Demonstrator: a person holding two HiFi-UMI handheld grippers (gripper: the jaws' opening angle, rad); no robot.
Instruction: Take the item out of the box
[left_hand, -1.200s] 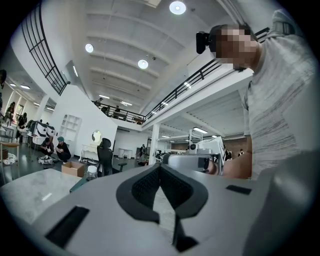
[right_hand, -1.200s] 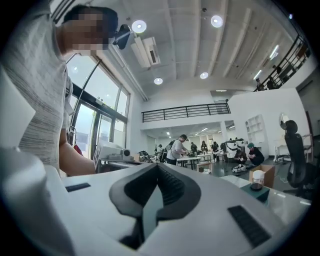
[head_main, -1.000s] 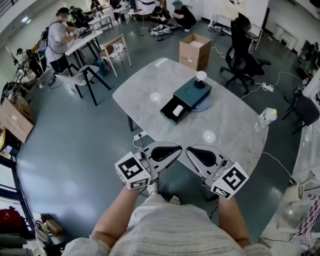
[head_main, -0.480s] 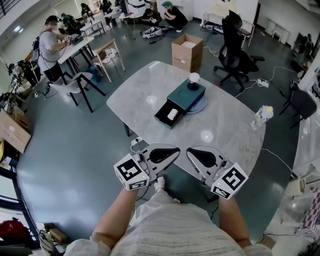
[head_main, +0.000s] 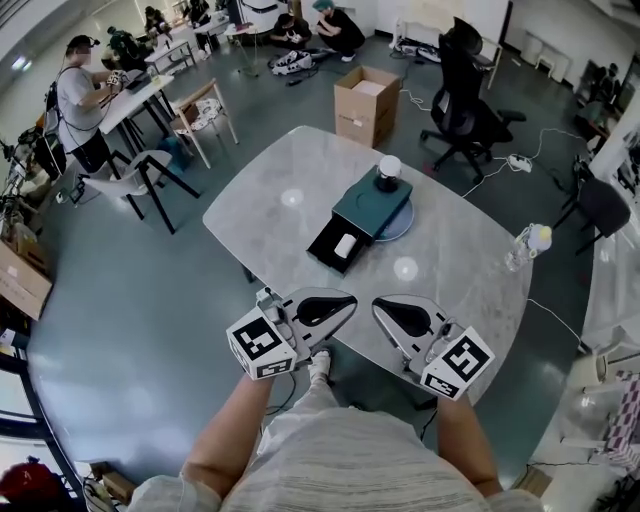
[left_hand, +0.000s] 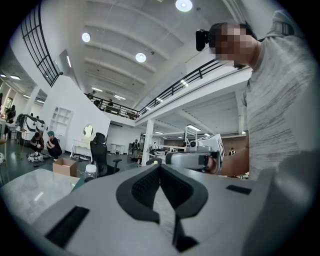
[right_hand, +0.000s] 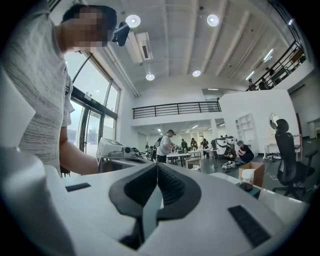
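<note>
My left claw (head_main: 348, 299) and right claw (head_main: 380, 303) are both closed and empty, side by side over the bench's (head_main: 450, 280) near edge, well apart from the white item (head_main: 345, 245) in the box's (head_main: 372, 205) open drawer.

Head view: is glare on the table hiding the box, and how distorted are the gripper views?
Head view: two bright reflections on the table, both clear of the box; left gripper view and right gripper view: heavy fisheye, black corners, bent railings.
</note>
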